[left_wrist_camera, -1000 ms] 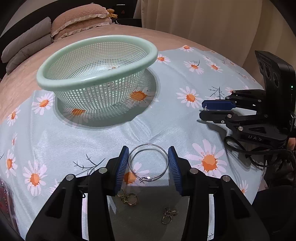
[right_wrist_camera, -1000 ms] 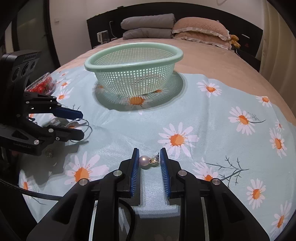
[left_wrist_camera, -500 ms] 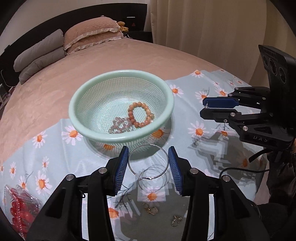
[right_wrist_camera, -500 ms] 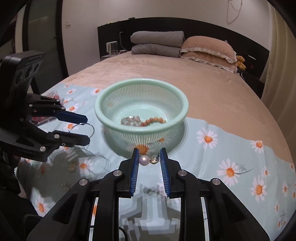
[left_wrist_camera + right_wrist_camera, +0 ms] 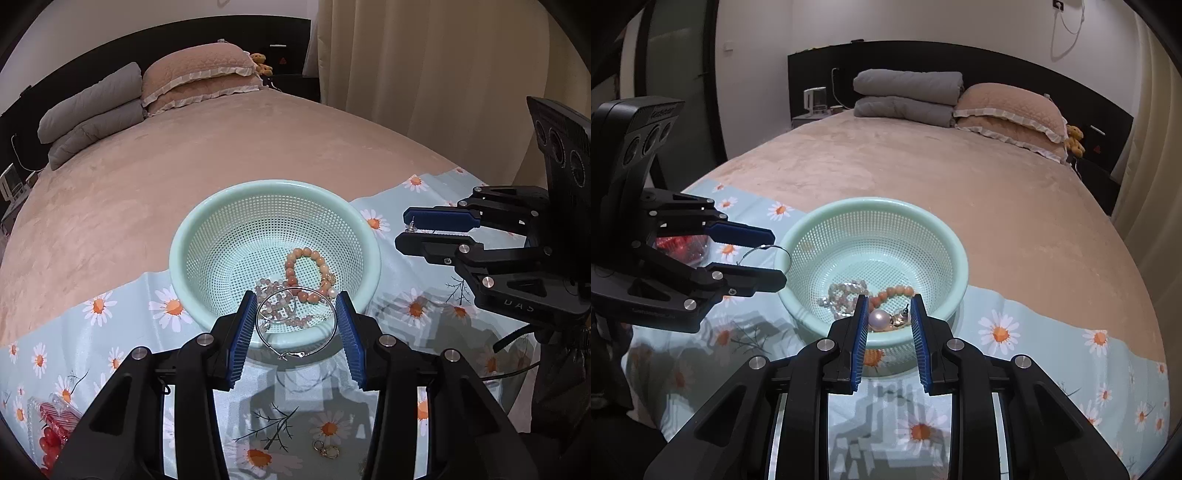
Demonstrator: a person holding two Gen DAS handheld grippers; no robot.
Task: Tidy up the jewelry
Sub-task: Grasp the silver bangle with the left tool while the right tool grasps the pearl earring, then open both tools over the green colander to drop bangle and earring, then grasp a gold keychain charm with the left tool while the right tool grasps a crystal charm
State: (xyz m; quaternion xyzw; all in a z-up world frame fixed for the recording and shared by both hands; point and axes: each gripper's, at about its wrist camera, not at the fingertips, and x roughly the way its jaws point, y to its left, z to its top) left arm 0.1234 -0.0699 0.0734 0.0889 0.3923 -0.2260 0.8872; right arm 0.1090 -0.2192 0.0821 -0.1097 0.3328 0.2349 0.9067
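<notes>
Only our left view shows 2 small gold pieces [image 5: 327, 451] loose on the cloth [image 5: 122, 332]. Our left gripper [image 5: 296, 325] clamps a thin silver hoop [image 5: 295, 326] over the basket [image 5: 184, 236]; our right gripper [image 5: 887, 320] pinches a pearl earring [image 5: 880, 319] there. Inside lie an orange bracelet [image 5: 303, 266] and, perhaps, a pale bead strand [image 5: 846, 291].

The black body of the right gripper [image 5: 428, 233], seen from the left wrist camera, carries raised letters that read "UAS" on its lower arm. The camera housing atop the left gripper [image 5: 764, 255], seen from the right wrist camera, bears a short embossed word along its top edge, too blurred to read. No other text is legible.
</notes>
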